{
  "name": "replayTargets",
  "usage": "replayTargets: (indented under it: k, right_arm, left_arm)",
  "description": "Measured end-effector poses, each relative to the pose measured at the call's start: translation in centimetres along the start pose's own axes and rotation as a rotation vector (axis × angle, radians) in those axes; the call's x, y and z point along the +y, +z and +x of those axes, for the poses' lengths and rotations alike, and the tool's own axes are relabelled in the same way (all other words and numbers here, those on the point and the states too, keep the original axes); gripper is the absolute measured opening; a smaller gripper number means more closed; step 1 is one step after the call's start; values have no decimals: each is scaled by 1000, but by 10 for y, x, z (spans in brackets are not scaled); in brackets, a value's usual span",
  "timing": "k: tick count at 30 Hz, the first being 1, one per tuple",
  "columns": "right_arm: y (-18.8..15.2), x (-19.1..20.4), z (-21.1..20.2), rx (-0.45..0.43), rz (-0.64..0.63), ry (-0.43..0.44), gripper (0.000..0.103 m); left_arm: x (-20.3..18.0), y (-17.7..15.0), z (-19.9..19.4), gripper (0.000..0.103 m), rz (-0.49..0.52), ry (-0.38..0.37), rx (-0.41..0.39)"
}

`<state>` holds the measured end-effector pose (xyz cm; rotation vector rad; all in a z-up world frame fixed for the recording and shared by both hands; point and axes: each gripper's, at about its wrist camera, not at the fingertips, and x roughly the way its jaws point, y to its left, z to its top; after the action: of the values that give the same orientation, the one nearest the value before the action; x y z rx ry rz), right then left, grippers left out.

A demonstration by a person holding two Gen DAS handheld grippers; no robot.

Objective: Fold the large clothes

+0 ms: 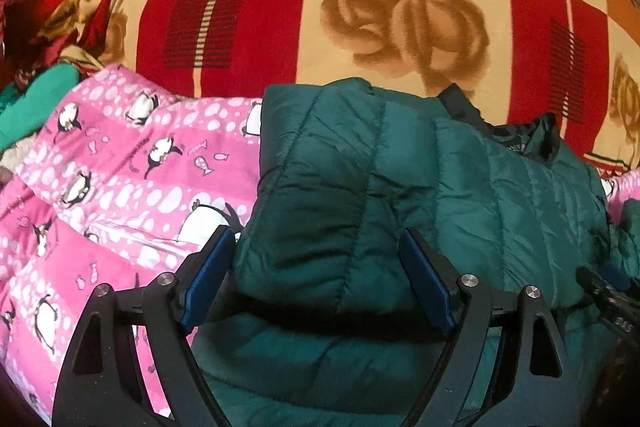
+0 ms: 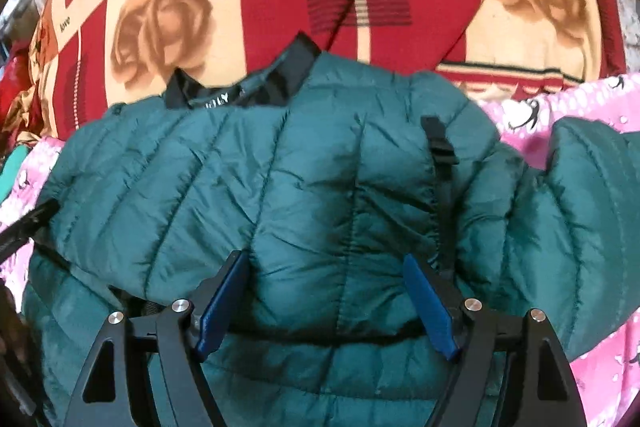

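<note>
Now both tools spread, unclenched: left tool, right tool over green puffer jacket on pink quilt.

Two fisheye views from the wrists, both tilted steeply down, close over a green puffer jacket filling the lower middle of each frame. Left wrist view set toward the jacket's left edge, pink penguin quilt at lower left. Right wrist view centred below the black collar. Shared: jacket, quilt, rose-patterned blanket across the top.
</note>
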<state>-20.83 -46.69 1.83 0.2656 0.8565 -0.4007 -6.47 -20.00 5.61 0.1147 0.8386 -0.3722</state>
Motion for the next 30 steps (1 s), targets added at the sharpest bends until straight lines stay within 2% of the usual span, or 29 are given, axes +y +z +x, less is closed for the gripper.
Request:
replayTargets:
  k: [6,10,15,20,30]
  right_arm:
    - [-1,4,10,36,-15,2,91]
    - [-2,1,6,51,2,19,91]
    - [-7,6,-25,-9,61,72,91]
    - [-21,14,-46,-19,46,79,91]
    - [-38,18,-70,-40,28,49,91]
  left_arm:
    - [-11,-4,-22,84,25,-21,-39]
    - [-20,-8,-34,84,56,-22,-44]
    - [-25,-14,-49,84,76,-24,-62]
    - [-26,-17,-62,84,67,-35,-71]
    - [-30,-25,-80,84,70,-40,-86]
